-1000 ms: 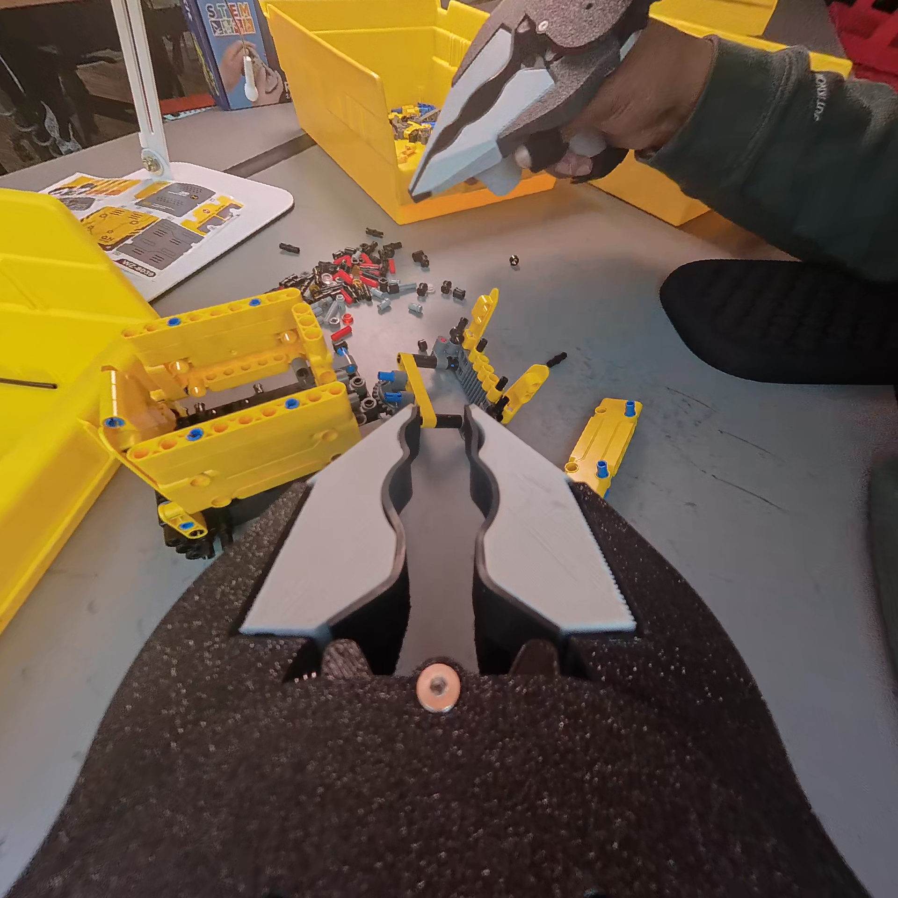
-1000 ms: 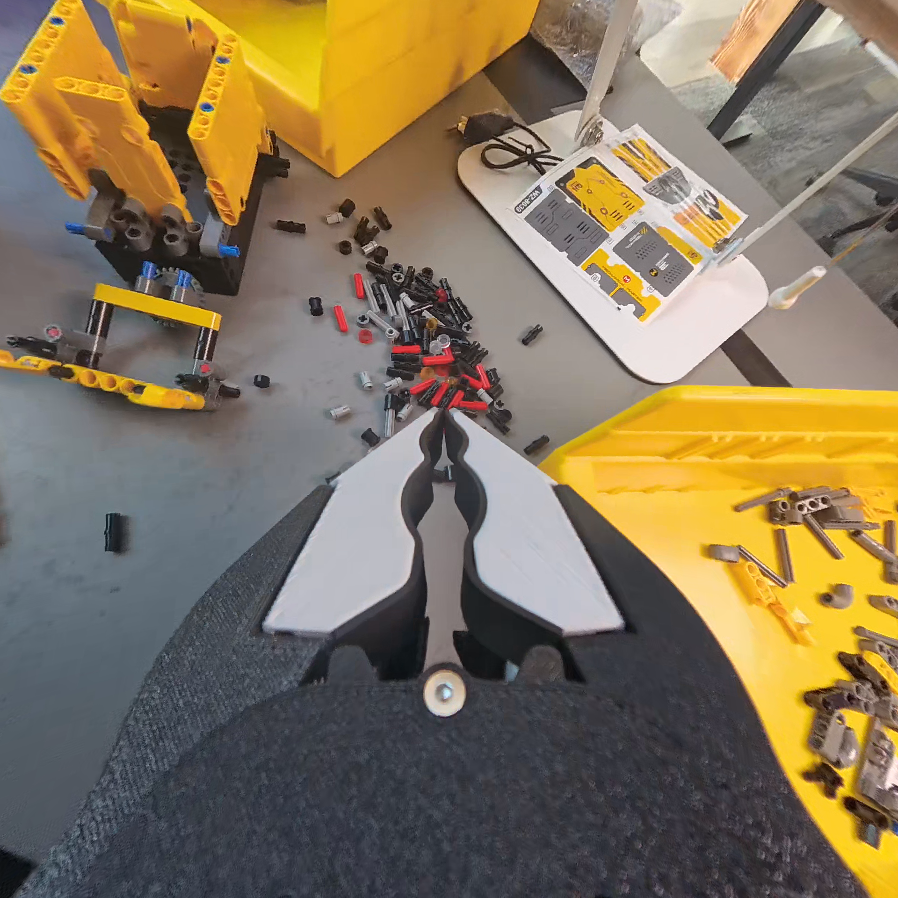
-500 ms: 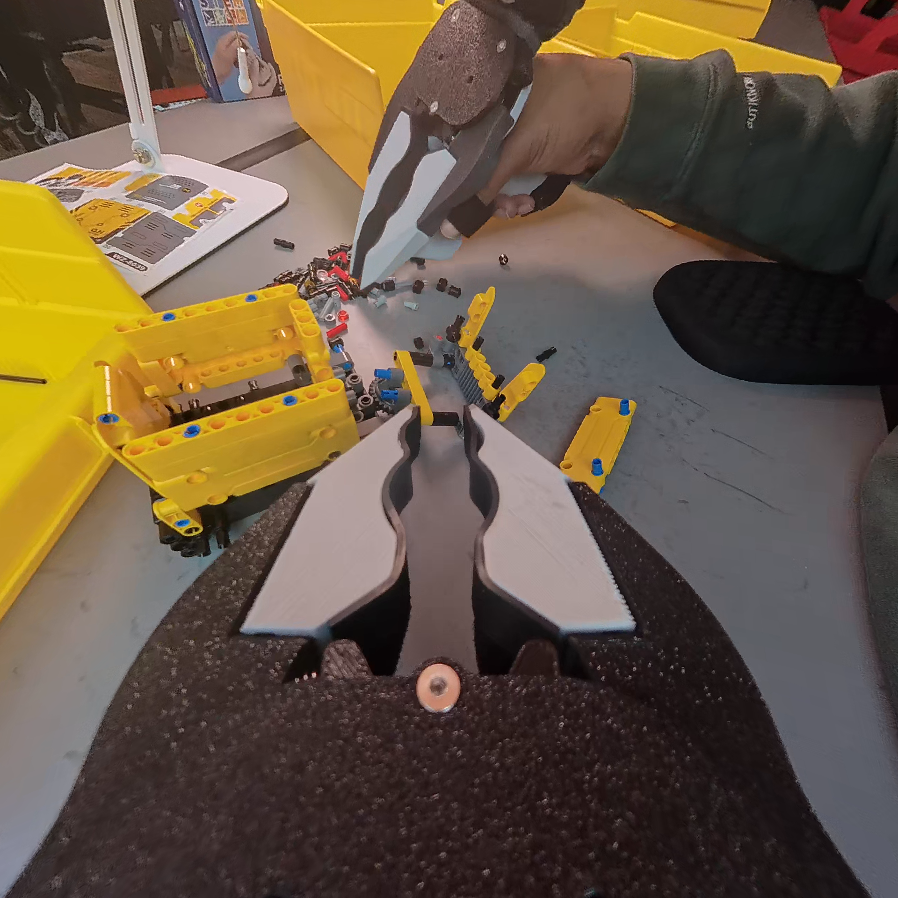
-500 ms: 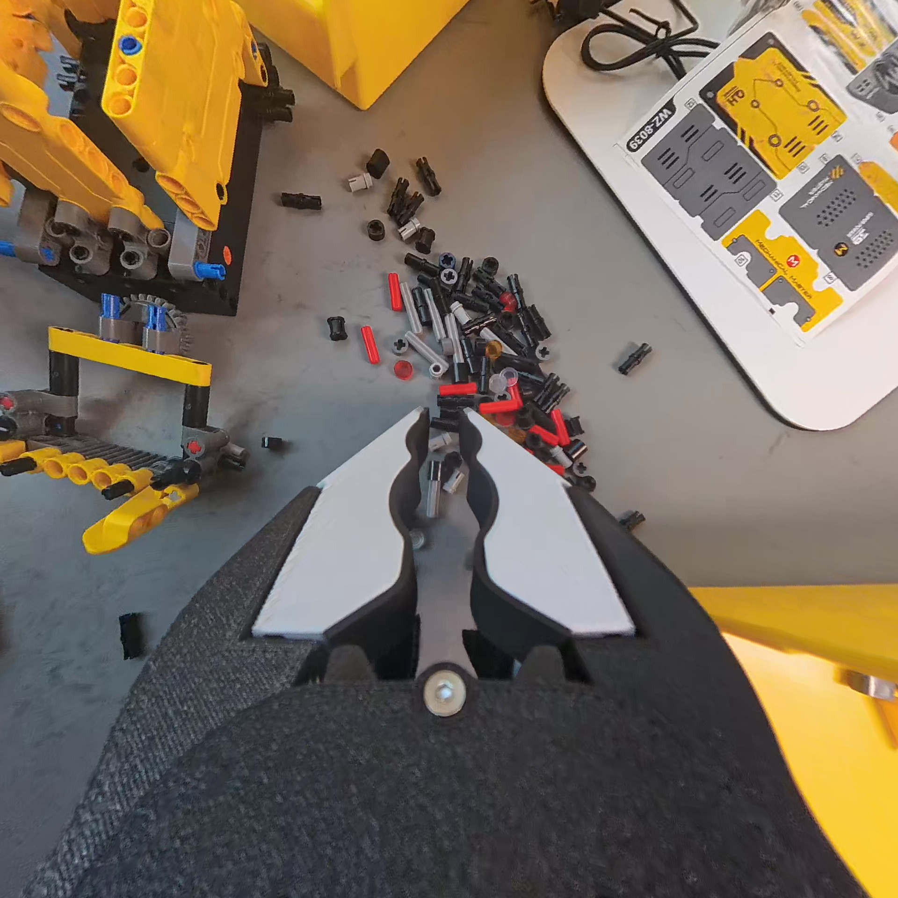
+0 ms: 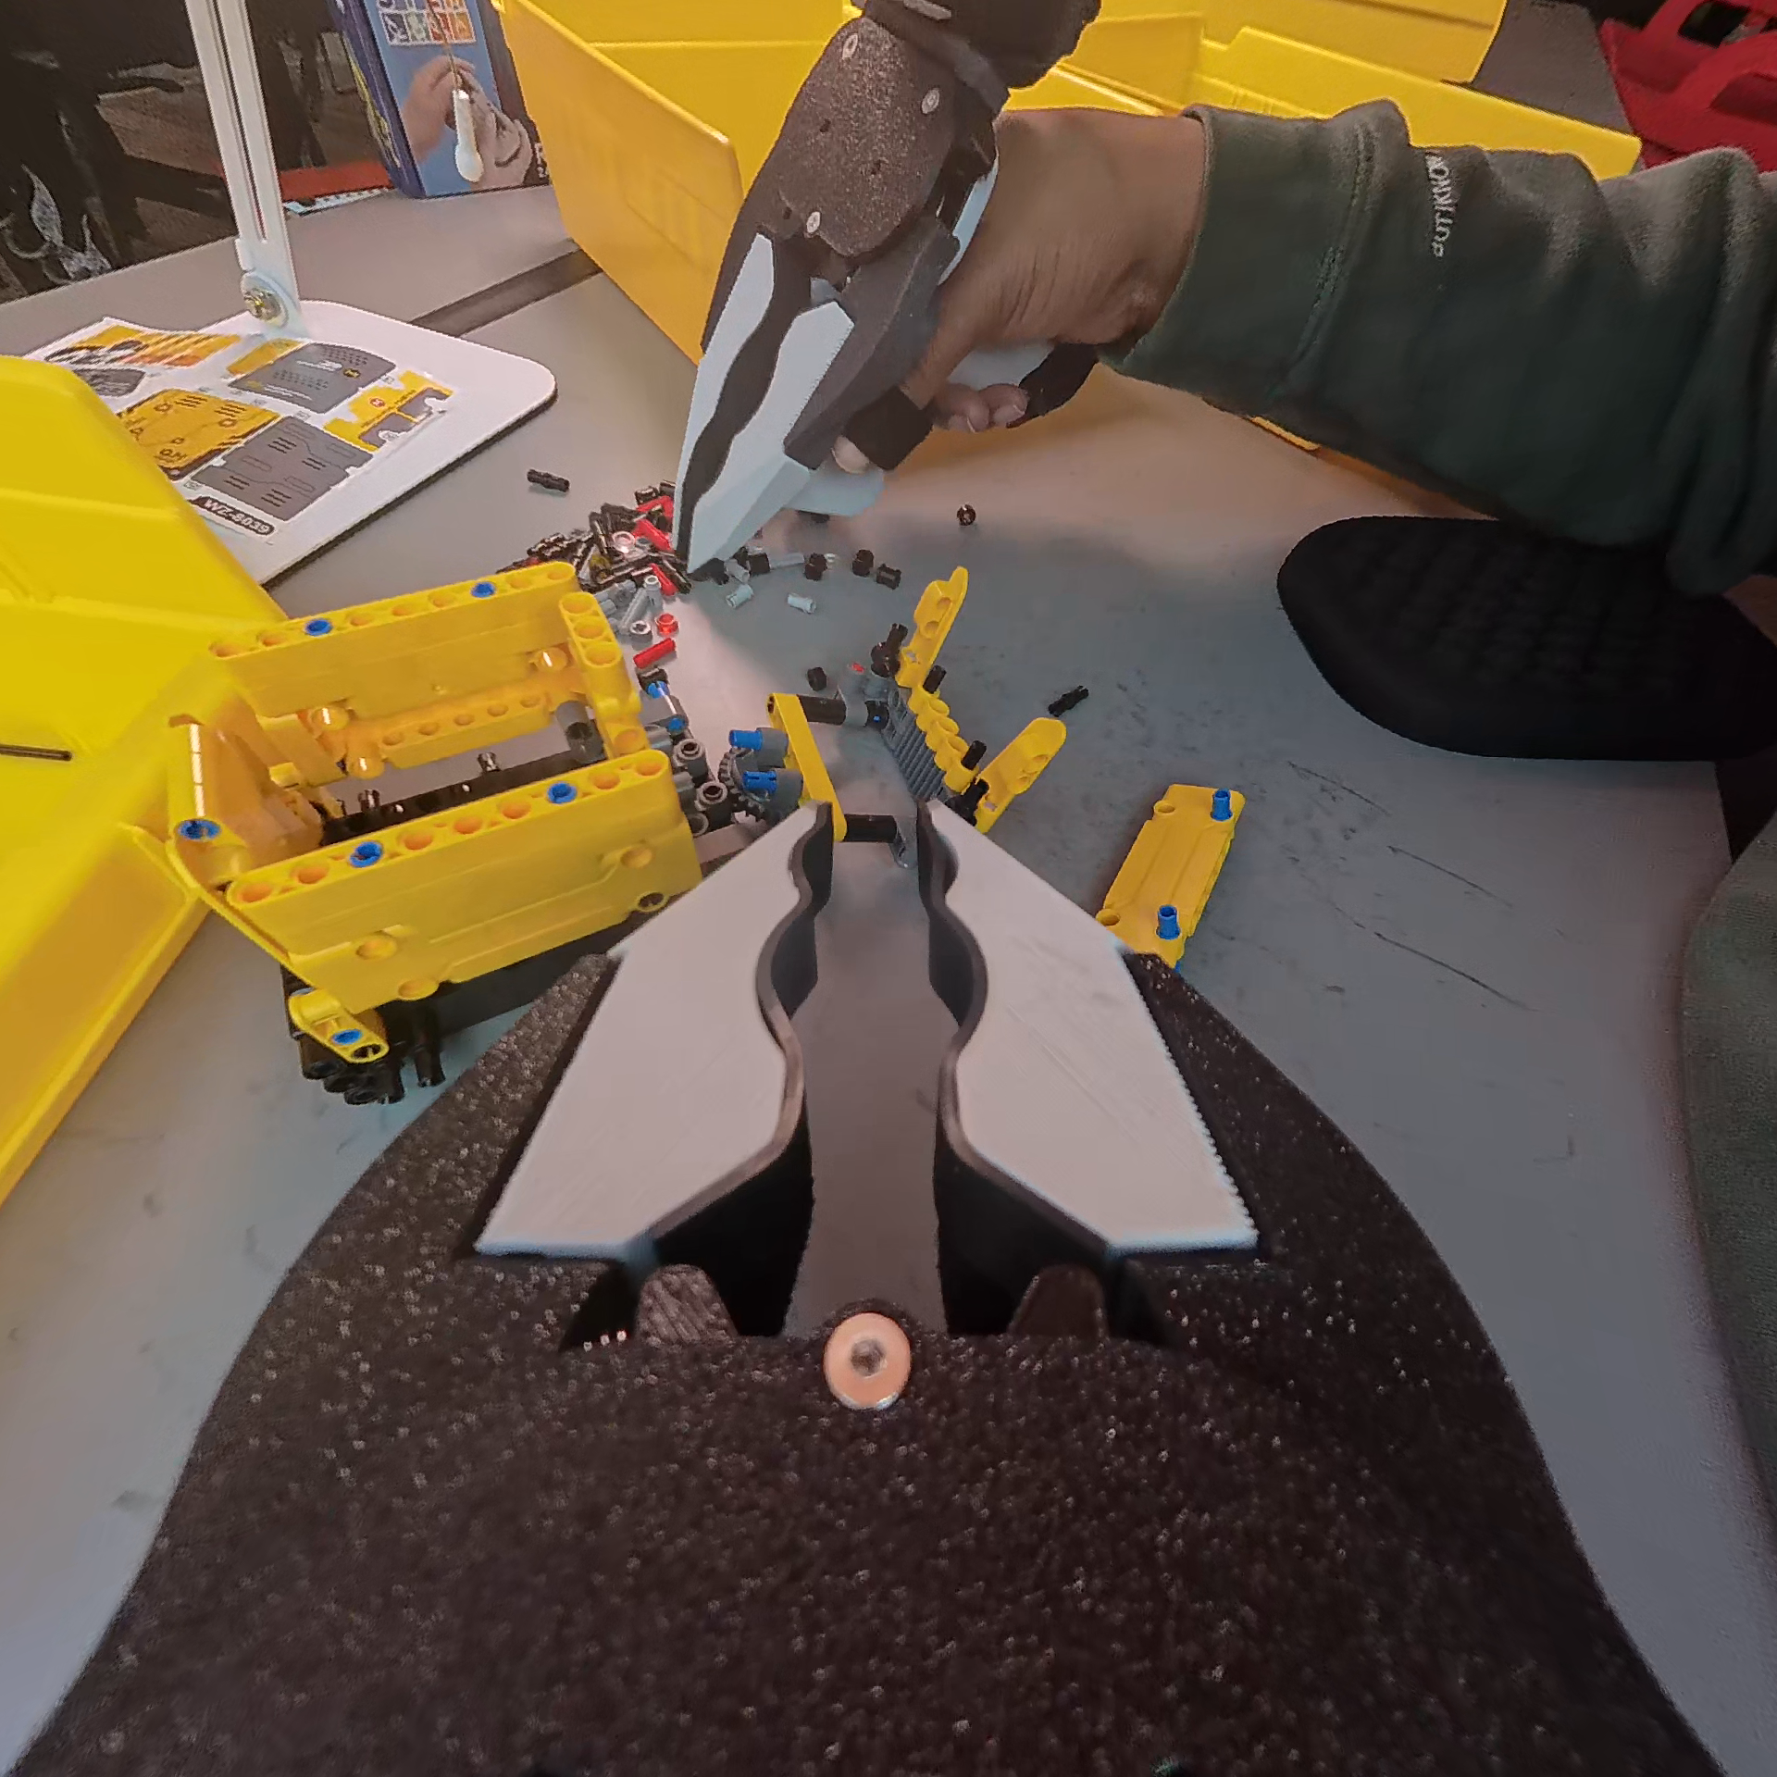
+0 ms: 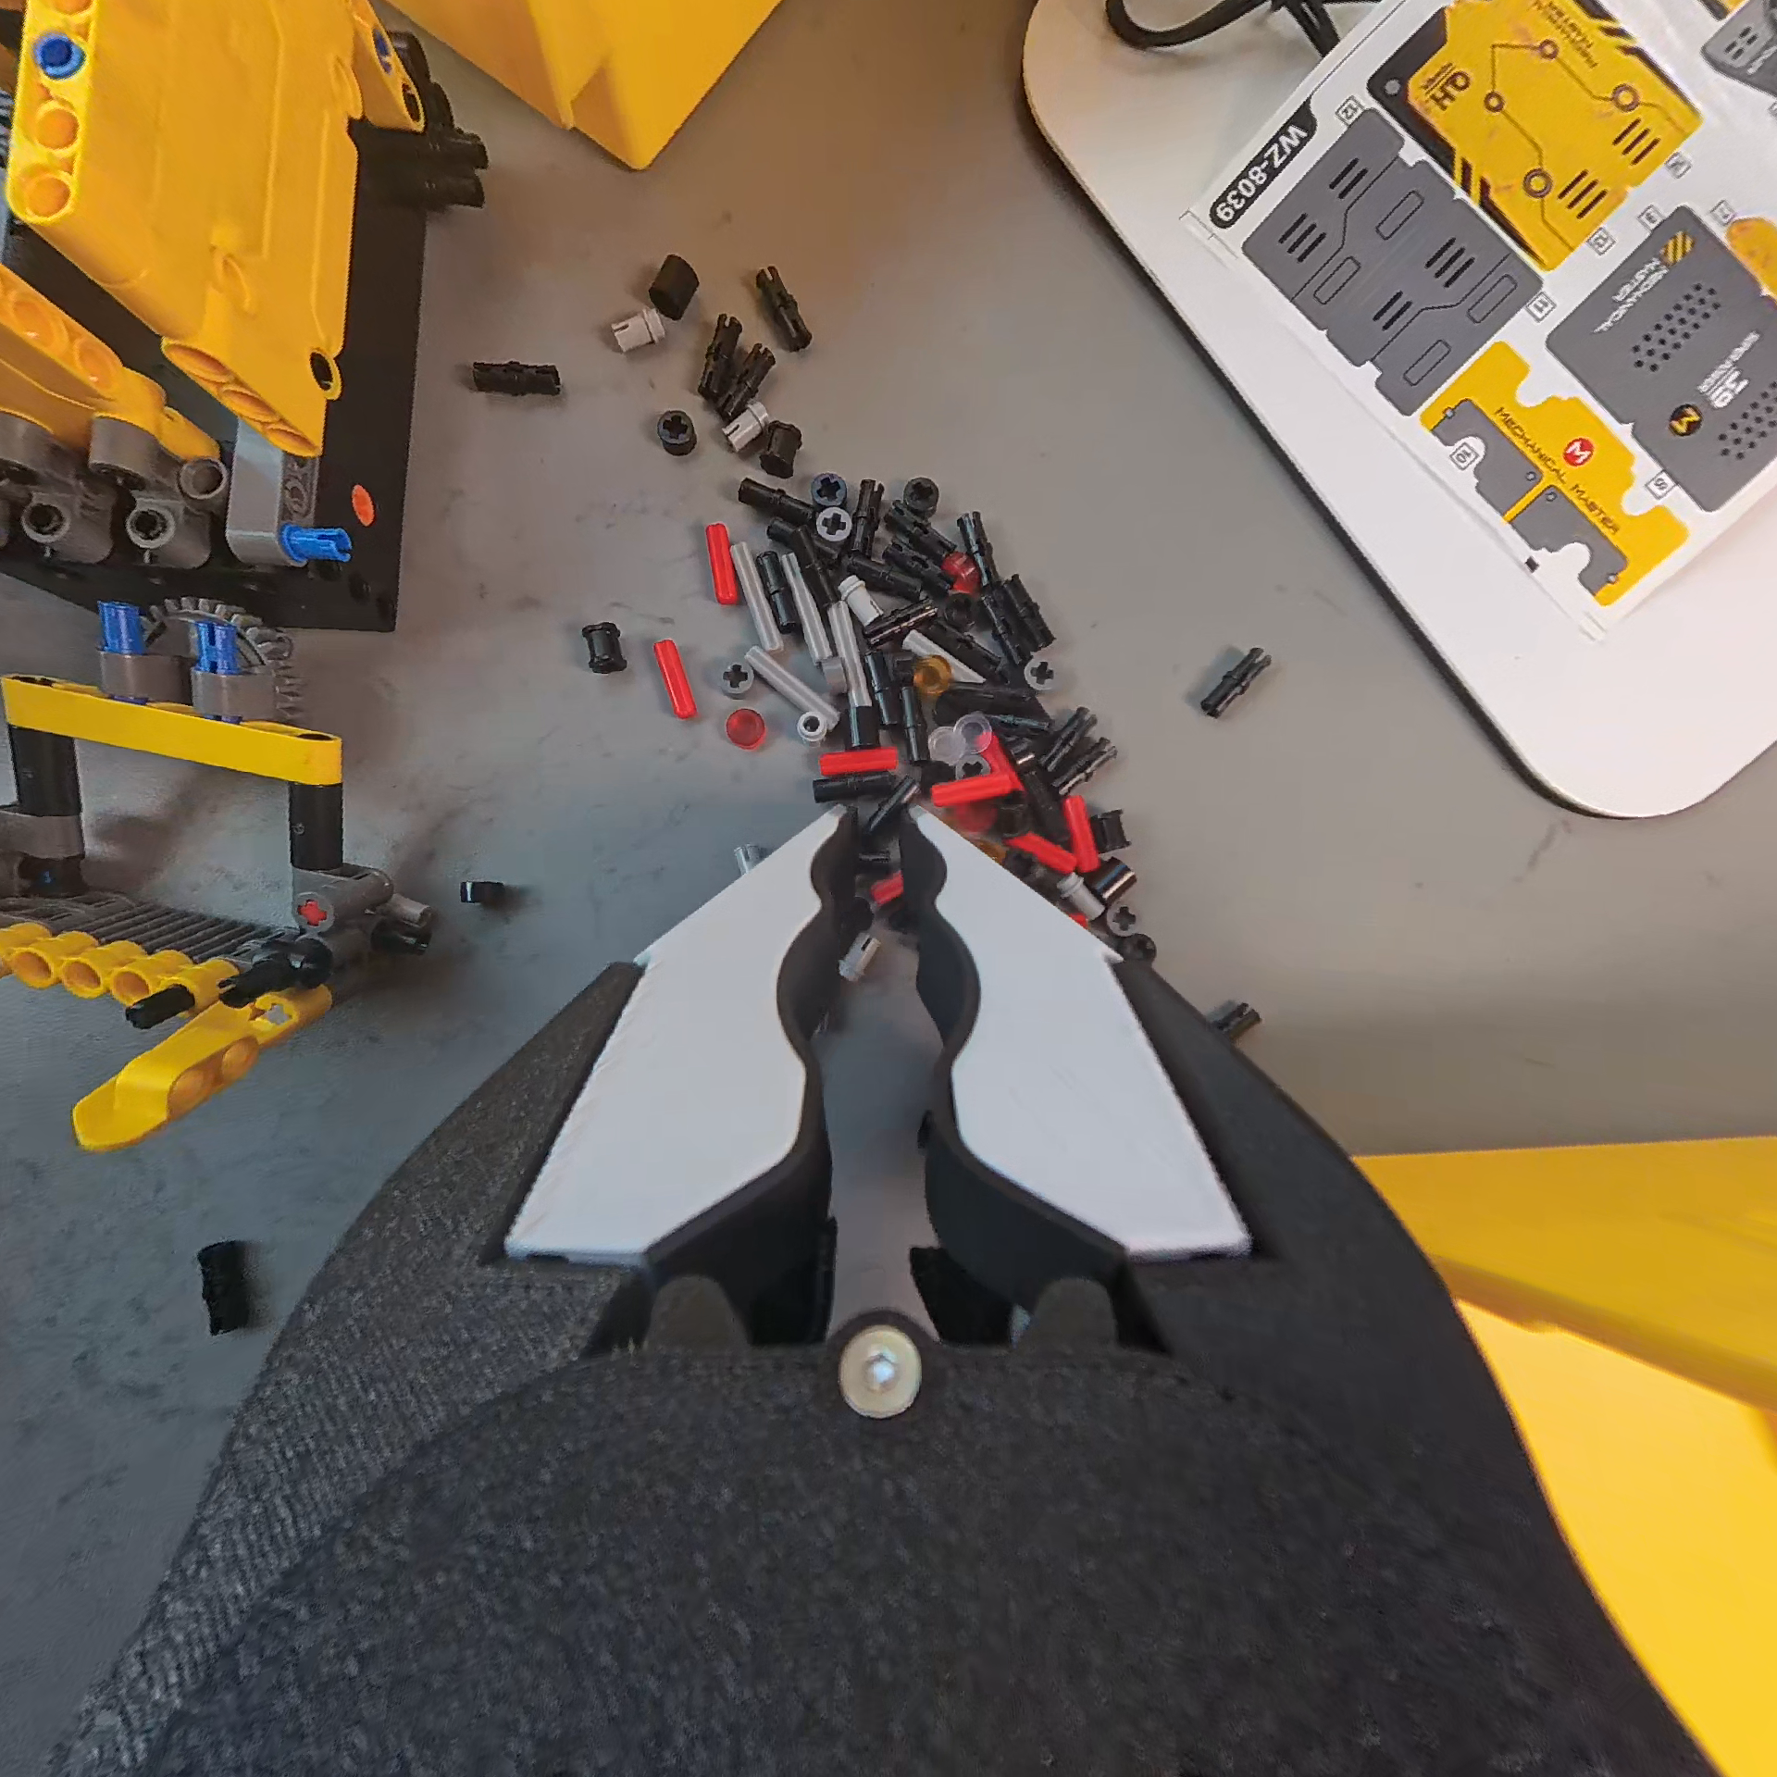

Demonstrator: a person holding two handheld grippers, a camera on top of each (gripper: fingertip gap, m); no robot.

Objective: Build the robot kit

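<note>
Yellow brick model (image 5: 433, 817) half built on grey surface (image 5: 1346, 1010). My left tool (image 5: 873, 829) hovers apart, empty, near small yellow frame (image 5: 865, 740). My right tool (image 6: 873, 817) dips into loose pin pile (image 6: 923, 673), tips narrowly parted around black pin (image 6: 880, 813); grip uncertain. Many pins unplaced.

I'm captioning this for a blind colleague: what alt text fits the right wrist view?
The right gripper, slightly open, dips its tips into a pile of small black, red and grey pins on a grey table. A yellow brick model stands left, a sticker sheet upper right.
</note>
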